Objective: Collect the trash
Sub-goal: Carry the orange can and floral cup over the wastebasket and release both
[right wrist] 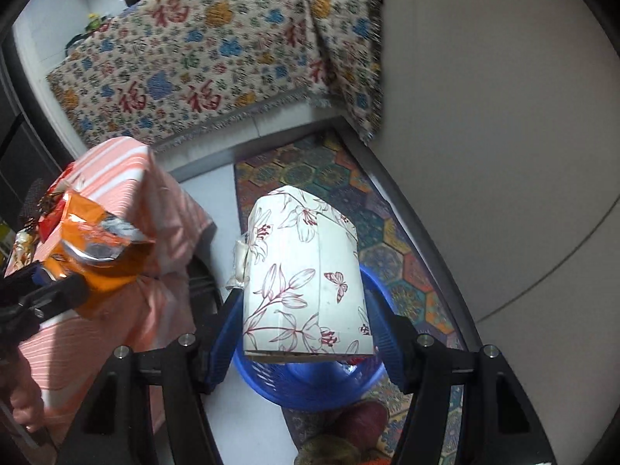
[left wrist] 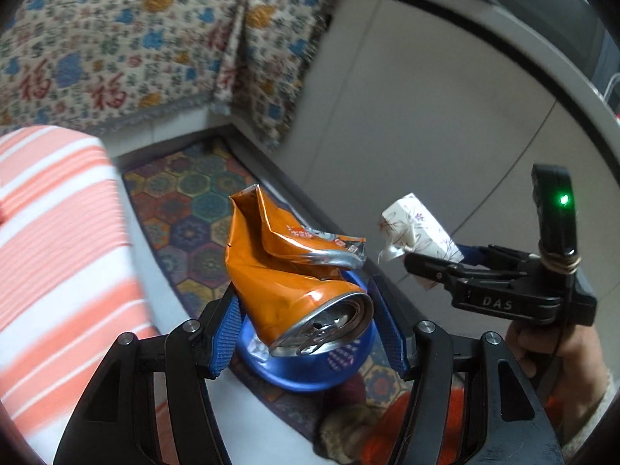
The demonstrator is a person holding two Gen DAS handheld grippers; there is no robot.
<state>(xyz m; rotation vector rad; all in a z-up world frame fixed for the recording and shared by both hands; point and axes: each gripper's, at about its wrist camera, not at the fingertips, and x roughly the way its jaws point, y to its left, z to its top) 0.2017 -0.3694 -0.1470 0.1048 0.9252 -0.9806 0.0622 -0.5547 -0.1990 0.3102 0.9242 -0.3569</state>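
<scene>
L gripper (left wrist: 302, 314) clenched on crushed orange can (left wrist: 294, 279), can top facing the cam, body sticking up and away. R gripper (right wrist: 306, 333) clamped on floral paper box (right wrist: 306, 279), blue pads on both sides of it. Both items held in air over blue basket (right wrist: 267, 383), which sits on patterned mat (right wrist: 391, 240) on the floor.

Step in hand (judgement): drop both into the basket. Do well: centre each item over the basket opening before releasing, lower close to the rim so the can doesn't bounce out, open one gripper at a time; box is wide vs. the basket mouth, so prob. tip it end-down first.

Hidden / unclear: basket interior mostly blocked by can and box, fill level unknown. Basket far rim cut off by both items. Box underside looks open or torn, can't confirm. Striped orange-white cloth (left wrist: 58, 232) blurred in L view; clutter at left edge of R view not identifiable.
</scene>
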